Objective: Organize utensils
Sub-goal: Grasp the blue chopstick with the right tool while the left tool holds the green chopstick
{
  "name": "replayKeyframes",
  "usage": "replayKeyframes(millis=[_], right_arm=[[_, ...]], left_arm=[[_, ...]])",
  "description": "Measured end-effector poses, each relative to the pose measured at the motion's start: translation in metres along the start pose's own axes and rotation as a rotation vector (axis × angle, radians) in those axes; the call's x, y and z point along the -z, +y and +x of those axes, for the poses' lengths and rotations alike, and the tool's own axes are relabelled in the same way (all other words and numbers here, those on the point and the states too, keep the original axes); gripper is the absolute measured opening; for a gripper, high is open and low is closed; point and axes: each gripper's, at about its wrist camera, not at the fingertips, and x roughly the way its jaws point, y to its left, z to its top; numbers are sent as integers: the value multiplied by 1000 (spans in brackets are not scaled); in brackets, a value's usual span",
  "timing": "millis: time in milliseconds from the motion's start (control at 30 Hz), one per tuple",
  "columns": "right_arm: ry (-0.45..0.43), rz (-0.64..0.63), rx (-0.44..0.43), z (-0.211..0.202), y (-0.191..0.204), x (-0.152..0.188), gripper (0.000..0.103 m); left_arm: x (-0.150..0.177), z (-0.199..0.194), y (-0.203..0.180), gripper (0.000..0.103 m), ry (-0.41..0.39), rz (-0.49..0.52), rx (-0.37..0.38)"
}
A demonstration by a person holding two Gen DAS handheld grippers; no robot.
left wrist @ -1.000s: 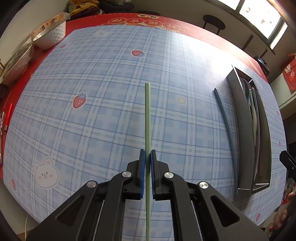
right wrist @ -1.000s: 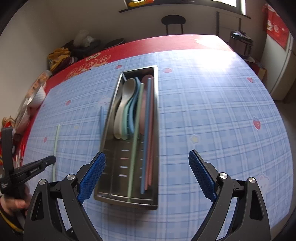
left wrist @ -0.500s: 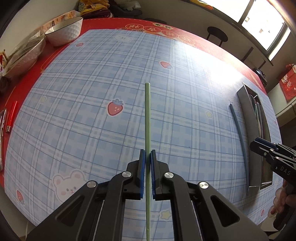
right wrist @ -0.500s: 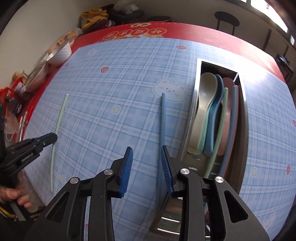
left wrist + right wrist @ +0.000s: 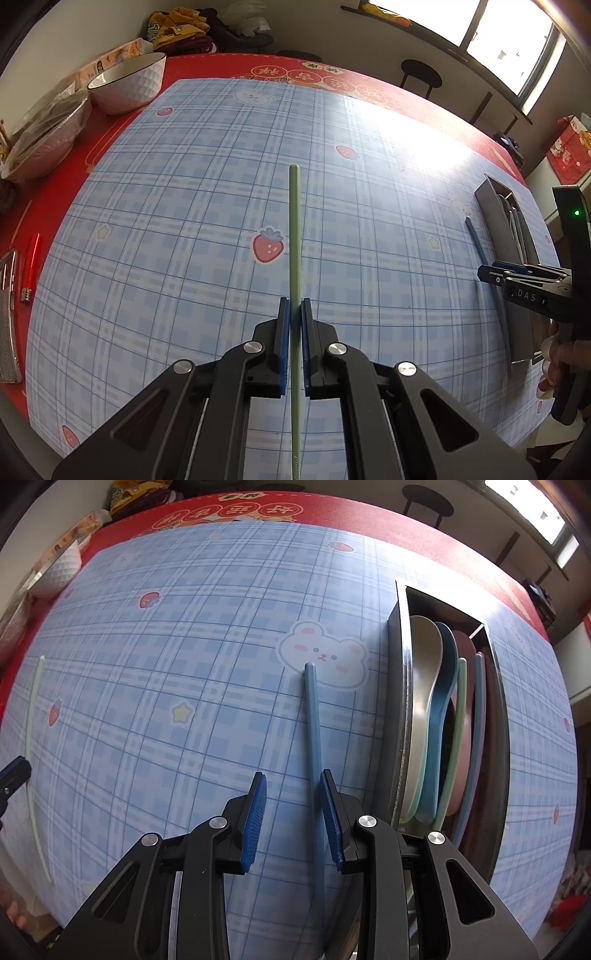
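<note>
The green chopstick (image 5: 294,236) is clamped between the blue pads of the left gripper (image 5: 294,314), its far end pointing out over the checked tablecloth (image 5: 192,206). The right gripper (image 5: 291,786) is held part-open around the blue chopstick (image 5: 313,731), which lies on the cloth just beside the metal utensil tray (image 5: 397,686); whether the right pad touches it cannot be told.

Shiny steel tray (image 5: 400,686); matt plastic chopstick (image 5: 313,731); glossy tablecloth (image 5: 192,760).

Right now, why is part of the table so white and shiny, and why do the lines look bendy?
Left wrist view: window light glares off the mat, washing out its checks. Right wrist view: glare is milder, on the tray corner. Both views: the fisheye lens bends straight lines.
</note>
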Motion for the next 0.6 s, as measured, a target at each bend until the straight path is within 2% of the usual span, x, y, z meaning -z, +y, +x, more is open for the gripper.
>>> replayKeyframes(millis=[167,200,233,267,400,600], right_arm=[[16,74,-2,3,-3,1,27],[23,91,-27,4,0,-3,23],[28,108,-51,4,1,-2,15],[34,123,-70,4,2,0,12],[49,149,-142,3,14,6,9],[72,149,-140,2,22,12,8]], left_arm=[[-4,-3,8,6,-1,8,5],[-5,-4,9,6,-3,10,7],[-6,-4,9,6,-4,14,10],[-7,-4,9,6,-4,18,13],[-9,0,9,6,11,22,33],[-10,6,8,6,32,24,48]])
